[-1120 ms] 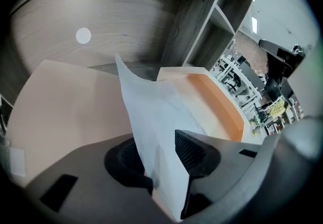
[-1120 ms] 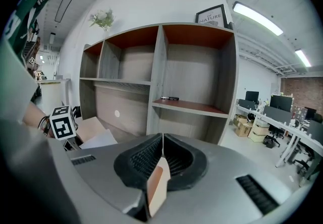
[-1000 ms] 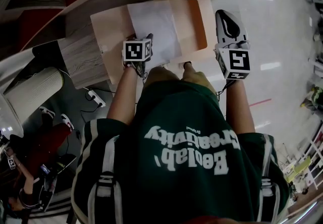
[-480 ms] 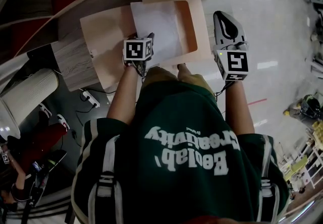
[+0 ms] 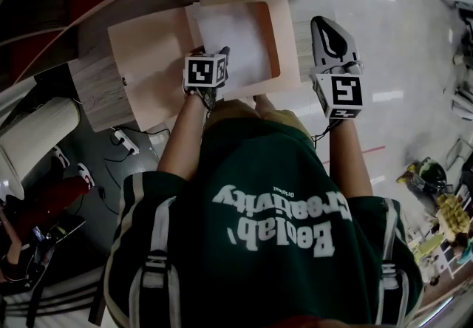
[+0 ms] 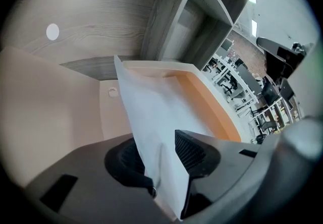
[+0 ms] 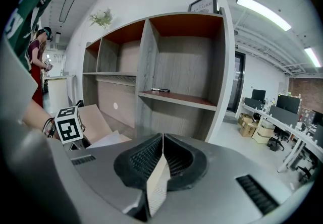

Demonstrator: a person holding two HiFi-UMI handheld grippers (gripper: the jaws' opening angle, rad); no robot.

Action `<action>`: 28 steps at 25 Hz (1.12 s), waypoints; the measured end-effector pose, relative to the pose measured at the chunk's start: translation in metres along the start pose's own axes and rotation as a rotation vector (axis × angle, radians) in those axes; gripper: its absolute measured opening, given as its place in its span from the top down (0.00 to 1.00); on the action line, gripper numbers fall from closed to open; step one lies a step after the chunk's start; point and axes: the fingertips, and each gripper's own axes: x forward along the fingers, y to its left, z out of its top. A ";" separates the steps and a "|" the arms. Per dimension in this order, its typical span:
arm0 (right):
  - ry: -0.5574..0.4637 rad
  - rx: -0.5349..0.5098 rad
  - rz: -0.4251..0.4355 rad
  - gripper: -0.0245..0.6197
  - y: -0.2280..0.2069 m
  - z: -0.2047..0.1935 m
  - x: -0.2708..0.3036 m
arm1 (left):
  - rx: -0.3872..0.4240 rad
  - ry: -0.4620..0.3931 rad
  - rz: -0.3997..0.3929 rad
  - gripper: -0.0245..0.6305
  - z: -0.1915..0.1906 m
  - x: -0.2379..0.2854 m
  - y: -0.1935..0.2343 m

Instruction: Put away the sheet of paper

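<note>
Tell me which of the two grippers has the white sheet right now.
The left gripper: its jaws pinch the sheet of paper over the open folder. The right gripper is shut on a thin peach edge, apparently the folder's.

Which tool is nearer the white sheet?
Left. The left tool is clamped on the white sheet at its near edge. The right tool is off to the sheet's right, past the folder edge, shut on a thin pale strip.

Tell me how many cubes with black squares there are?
2. One cube is on the left gripper, which pinches the white paper over the folder. The other is on the right gripper, which pinches a thin pale strip.
</note>
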 end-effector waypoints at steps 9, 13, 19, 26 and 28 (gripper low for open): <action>-0.001 -0.016 0.024 0.90 -0.008 -0.006 0.001 | 0.018 -0.019 -0.014 0.71 0.010 0.013 -0.021; 0.002 -0.021 0.037 0.90 -0.009 -0.007 0.005 | 0.026 -0.004 -0.032 0.71 0.009 0.021 -0.030; 0.010 -0.027 0.045 0.90 -0.010 -0.008 0.005 | 0.080 0.023 -0.054 0.71 0.004 0.029 -0.047; 0.021 -0.033 0.046 0.90 -0.010 -0.012 0.004 | 0.128 0.043 -0.084 0.71 0.005 0.041 -0.061; 0.021 -0.030 0.041 0.90 -0.011 -0.013 0.002 | 0.149 0.039 -0.087 0.71 0.009 0.042 -0.065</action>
